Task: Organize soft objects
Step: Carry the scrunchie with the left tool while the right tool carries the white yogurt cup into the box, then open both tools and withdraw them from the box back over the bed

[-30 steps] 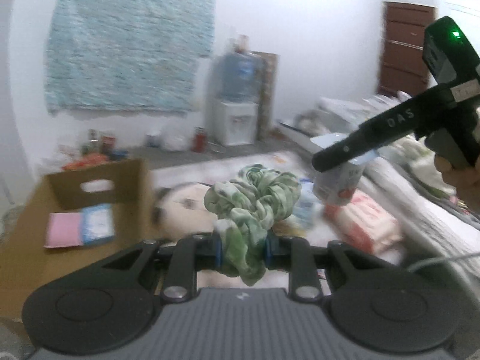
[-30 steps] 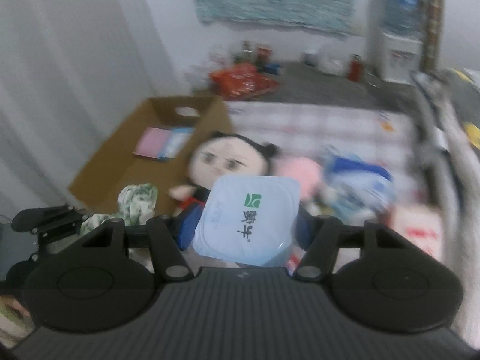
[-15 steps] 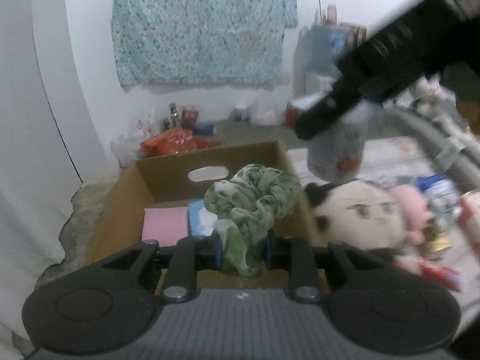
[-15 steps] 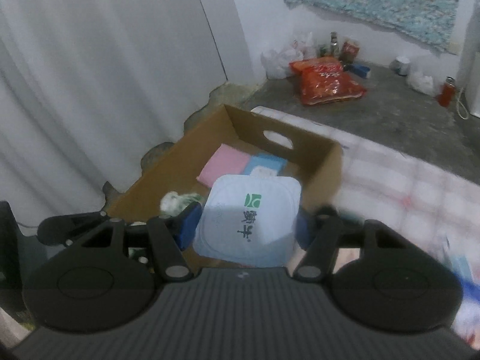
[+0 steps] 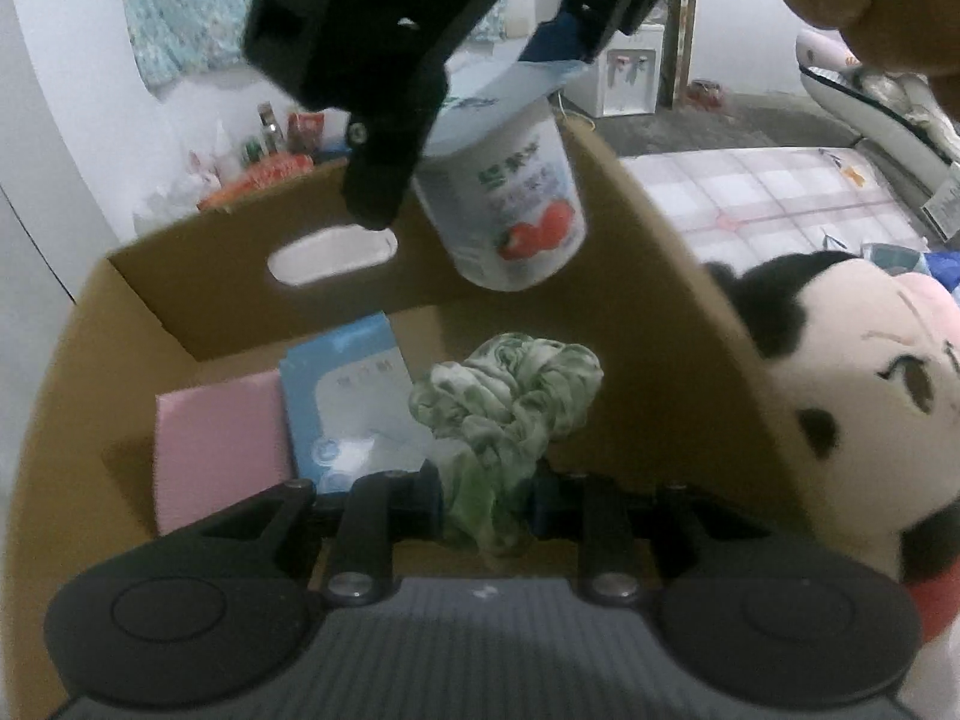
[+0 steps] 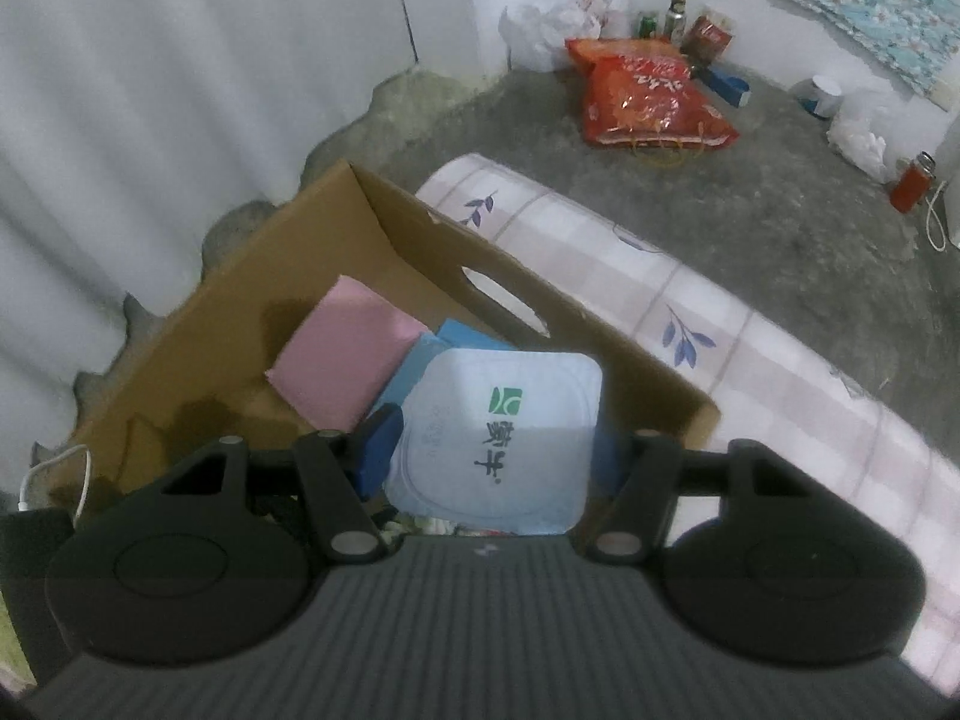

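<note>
The fingers of the left gripper (image 5: 487,504) are pressed almost together and pinch a green and white fabric scrunchie (image 5: 510,414), low in the centre of the left wrist view, over the open cardboard box (image 5: 654,324). The fingers of the right gripper (image 6: 492,456) stand half spread and clamp a yogurt cup (image 6: 498,438) by its sides; the foil lid faces that camera. In the left wrist view the same cup (image 5: 510,210), with strawberries printed on it, hangs in the upper middle of the frame, above the far wall of the box.

What could go wrong, I think: both hands are over the same small opening, so one gripper could knock the other, or the cup could catch the box edge. The scrunchie is loose cloth and may cling to a pad when it is let go. The cup is tilted and held only by its smooth sides, so it could slip.

Inside the box lie a flat pink pack (image 6: 348,360) and, touching it, a light blue pack (image 5: 348,402). At the right of the left wrist view a plush doll (image 5: 852,408) lies just outside the box wall.
</note>
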`<state>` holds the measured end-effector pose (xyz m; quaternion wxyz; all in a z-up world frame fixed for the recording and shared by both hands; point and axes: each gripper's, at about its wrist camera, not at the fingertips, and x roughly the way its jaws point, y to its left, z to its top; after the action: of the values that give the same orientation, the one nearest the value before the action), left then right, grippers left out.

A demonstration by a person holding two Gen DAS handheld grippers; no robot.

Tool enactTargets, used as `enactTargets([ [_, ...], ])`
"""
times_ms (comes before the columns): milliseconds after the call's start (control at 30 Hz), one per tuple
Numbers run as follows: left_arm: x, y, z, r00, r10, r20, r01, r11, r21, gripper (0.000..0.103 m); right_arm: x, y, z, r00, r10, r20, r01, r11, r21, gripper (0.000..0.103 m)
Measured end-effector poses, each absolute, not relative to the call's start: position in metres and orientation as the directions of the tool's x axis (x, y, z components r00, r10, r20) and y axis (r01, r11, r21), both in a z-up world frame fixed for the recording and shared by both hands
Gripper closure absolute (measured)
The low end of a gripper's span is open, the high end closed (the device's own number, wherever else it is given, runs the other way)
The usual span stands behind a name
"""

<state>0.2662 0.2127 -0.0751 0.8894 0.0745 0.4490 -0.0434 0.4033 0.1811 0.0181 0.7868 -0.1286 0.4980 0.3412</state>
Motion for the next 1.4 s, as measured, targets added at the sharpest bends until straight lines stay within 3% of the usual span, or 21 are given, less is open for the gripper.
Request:
enactTargets([
  [400,0.292,0.212,-0.104,0.521,-0.063,-0.851,0.152,0.988,0.02,0.064,0.429,0.205,-0.027,0.244,0.389,-0.888,-0.711,0.694,0.109,0.041],
  [533,0.291,0.213,-0.108,0.511,-0.064,-0.857,0.156,0.987,0.019,0.05,0.433,0.204,-0.035,0.234,0.38,-0.895,-0.712,0.694,0.108,0.04],
  [700,0.29,0.214,-0.109,0.502,-0.069,-0.862,0.147,0.989,0.006,0.047,0.434,0.207,-0.038,0.256,0.373,-0.892,-0.724,0.685,0.078,0.041],
  [1000,0.295,0.223,-0.103,0.495,-0.085,-0.865,0.112,0.993,-0.034,0.039,0.429,0.198,-0.012,0.3,0.418,-0.858,-0.72,0.689,0.084,0.041],
  [1100,0.294,0.228,-0.094,0.496,-0.097,-0.863,0.096,0.994,-0.057,0.034,0.422,0.187,0.005,0.312,0.449,-0.837,-0.714,0.692,0.104,0.041],
  [1167,0.291,0.229,-0.086,0.513,-0.07,-0.856,0.071,0.997,-0.039,0.022,0.416,0.175,0.02,0.326,0.473,-0.819,-0.708,0.696,0.12,0.04],
  [1400,0.273,0.234,-0.062,0.56,-0.074,-0.825,0.054,0.997,-0.052,0.01,0.383,0.121,0.066,0.38,0.511,-0.771,-0.676,0.722,0.145,0.039],
])
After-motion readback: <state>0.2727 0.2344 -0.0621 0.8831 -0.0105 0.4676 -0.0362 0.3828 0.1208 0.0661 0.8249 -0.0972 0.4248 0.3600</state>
